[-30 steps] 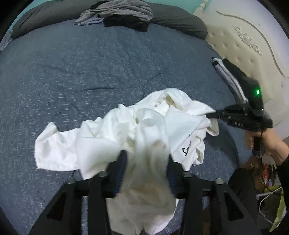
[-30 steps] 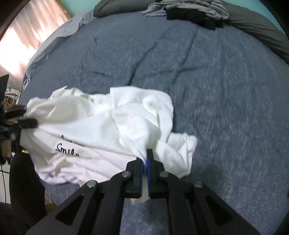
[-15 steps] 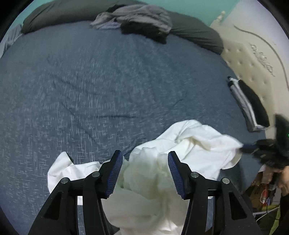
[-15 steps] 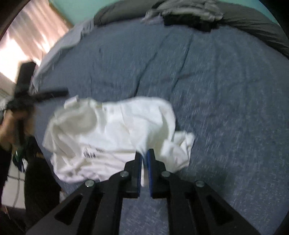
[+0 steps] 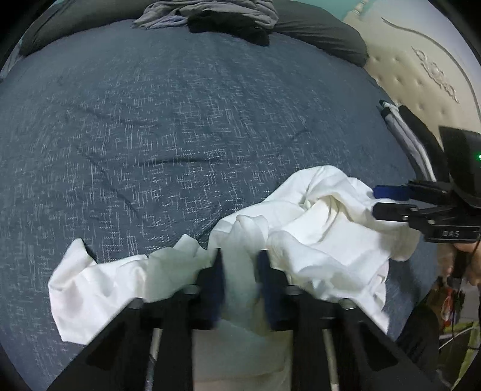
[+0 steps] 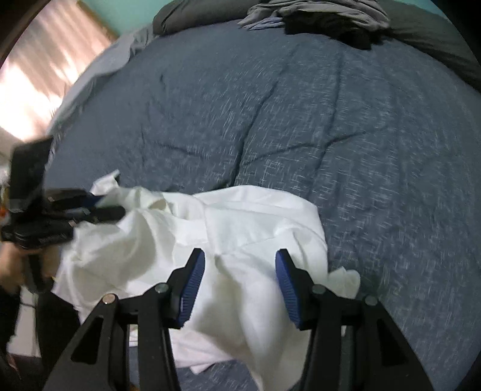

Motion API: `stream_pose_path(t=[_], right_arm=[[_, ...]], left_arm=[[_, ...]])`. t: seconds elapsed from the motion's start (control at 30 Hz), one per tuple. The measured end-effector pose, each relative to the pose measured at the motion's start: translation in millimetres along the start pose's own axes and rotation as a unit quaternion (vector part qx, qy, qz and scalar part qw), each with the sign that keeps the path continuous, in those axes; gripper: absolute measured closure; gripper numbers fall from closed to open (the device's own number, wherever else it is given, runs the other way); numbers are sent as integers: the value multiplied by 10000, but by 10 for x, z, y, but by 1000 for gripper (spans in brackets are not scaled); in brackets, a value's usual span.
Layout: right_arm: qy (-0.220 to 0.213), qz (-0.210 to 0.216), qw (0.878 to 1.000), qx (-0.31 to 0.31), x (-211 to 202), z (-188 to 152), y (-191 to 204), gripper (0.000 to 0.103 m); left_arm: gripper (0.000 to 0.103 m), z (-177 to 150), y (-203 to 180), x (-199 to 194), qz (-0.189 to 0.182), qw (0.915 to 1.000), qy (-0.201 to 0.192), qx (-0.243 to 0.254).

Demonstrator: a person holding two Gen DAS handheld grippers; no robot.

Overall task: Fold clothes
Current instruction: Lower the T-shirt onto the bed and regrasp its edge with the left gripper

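On the bed (image 5: pixel 180 126) our shirt (image 5: pixel 330 240) lies crumpled crosswise; left gripper (image 5: pixel 240 270) pinches a bunch, right gripper (image 6: pixel 240 264) gapes above it

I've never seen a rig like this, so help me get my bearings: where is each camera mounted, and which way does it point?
Left wrist view: sits on the left gripper, looking along its fingers across the bed; its fingers bracket bunched cloth of the white shirt; the right gripper enters from the right.
Right wrist view: sits on the right gripper, jaws spread over the shirt; the left gripper and a hand appear at left.
Both share the shirt, the bed and the pile of dark clothes at the far end.
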State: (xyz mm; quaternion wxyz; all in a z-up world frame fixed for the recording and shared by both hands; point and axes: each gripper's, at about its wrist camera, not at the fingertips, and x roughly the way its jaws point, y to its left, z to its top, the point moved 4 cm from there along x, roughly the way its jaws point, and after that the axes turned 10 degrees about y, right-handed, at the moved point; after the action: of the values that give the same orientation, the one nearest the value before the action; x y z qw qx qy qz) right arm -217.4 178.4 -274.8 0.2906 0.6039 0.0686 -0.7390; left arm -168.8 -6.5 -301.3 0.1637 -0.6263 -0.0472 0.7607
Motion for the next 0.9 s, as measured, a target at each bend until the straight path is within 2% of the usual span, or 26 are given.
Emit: stream_pose_path(t=[0.03,0.13,0.23,0.4,0.6,0.9], right_arm=[[23,-33,10000,-43,43,13,9,83],[91,-131,9997,-172,172,53,37,99],[70,-203,9994,-256,225,85,43,101],[-686,-198,9974,-11,-367,74,-163,102],[-1490,-163,9883,293,-1066,82,-377,102],[-2078,-49,9765,568,-1734,152,-477,102]], left_arm=[[90,-7,-8,-27,26,10000,-46,57],[93,-20,-27,-121,101,9996,-202,185],[94,-30,-20,-288,119,9988,-402,245],[94,-41,27,-698,171,9962,-793,308],[95,33,102,-1301,305,9902,-1346,207],[95,199,153,-2060,391,9786,-2019,64]])
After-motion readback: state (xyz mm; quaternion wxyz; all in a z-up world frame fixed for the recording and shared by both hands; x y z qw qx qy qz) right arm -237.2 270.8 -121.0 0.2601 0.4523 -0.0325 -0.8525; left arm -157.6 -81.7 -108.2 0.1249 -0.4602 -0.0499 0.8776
